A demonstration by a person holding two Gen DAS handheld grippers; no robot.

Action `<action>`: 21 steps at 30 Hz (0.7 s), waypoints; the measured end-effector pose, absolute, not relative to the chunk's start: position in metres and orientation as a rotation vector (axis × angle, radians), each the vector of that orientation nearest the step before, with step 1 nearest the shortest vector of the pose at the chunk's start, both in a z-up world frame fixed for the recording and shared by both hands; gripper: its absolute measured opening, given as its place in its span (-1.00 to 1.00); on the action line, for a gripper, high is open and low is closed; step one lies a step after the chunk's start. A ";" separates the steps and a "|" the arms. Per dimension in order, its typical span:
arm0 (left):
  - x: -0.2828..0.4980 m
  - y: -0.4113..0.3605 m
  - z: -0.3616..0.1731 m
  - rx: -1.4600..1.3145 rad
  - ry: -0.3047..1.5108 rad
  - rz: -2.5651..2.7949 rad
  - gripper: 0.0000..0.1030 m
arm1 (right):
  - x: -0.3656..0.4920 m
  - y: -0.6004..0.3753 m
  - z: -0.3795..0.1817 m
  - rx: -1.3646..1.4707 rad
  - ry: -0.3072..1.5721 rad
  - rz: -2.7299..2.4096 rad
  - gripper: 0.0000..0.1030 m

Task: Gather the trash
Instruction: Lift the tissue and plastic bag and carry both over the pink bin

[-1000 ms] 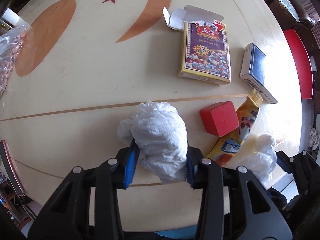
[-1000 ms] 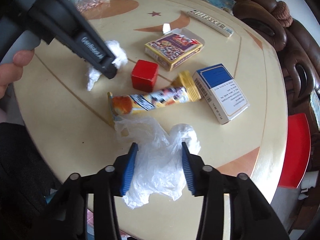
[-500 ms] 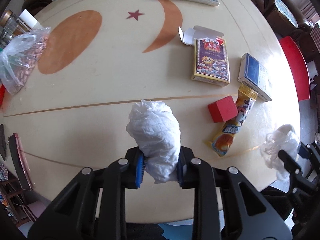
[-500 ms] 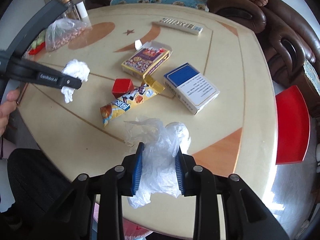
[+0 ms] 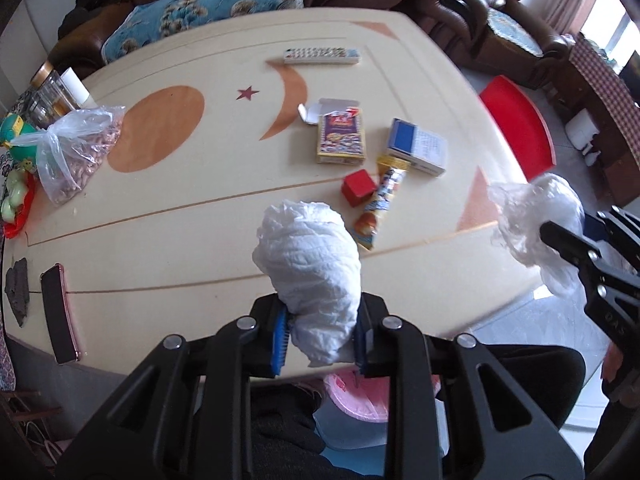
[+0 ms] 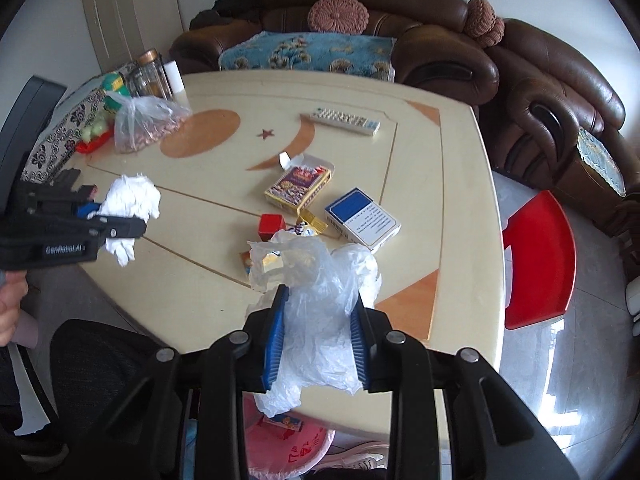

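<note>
My left gripper [image 5: 320, 338] is shut on a crumpled white tissue [image 5: 310, 264] and holds it above the table's near edge; it also shows in the right wrist view [image 6: 130, 204]. My right gripper [image 6: 316, 340] is shut on a clear crumpled plastic bag [image 6: 320, 308], lifted over the near edge; the bag also shows in the left wrist view [image 5: 536, 220]. A yellow snack wrapper [image 5: 382, 204] lies on the cream table [image 5: 180, 216] beside a red cube [image 5: 358, 188]. A pink bin [image 6: 296, 446] sits on the floor below the table edge.
On the table are a card box [image 5: 340, 140], a blue-and-white box [image 5: 418, 150], a remote [image 5: 320, 56], a bag of peanuts [image 5: 78, 152] and a phone [image 5: 58, 312]. A red stool [image 6: 540, 256] stands to the right, brown sofas behind.
Both grippers closed on their trash, lifted it off the table and pulled back toward the near edge, so more of the table and room shows.
</note>
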State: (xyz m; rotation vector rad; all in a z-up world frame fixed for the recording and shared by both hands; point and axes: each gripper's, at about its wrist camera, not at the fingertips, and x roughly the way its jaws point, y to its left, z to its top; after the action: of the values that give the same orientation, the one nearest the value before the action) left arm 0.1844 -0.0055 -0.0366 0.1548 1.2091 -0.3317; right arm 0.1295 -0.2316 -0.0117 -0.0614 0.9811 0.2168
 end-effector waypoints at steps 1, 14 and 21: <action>0.176 -0.006 -0.032 0.159 1.197 -0.339 -0.51 | 0.124 -0.232 -0.007 -0.060 0.972 0.219 -0.44; 0.086 -0.015 -0.005 0.187 1.101 -0.404 -0.50 | 0.044 -0.225 0.021 -0.061 0.933 0.230 -0.43; 0.051 -0.025 -0.016 0.222 1.077 -0.417 -0.50 | 0.011 -0.225 0.016 -0.048 0.947 0.231 -0.43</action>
State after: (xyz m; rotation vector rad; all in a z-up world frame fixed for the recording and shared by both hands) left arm 0.0512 -0.0252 -0.0162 0.2218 1.0769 -0.4171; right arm 0.0113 -0.2249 0.0162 -0.0483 0.9473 0.2309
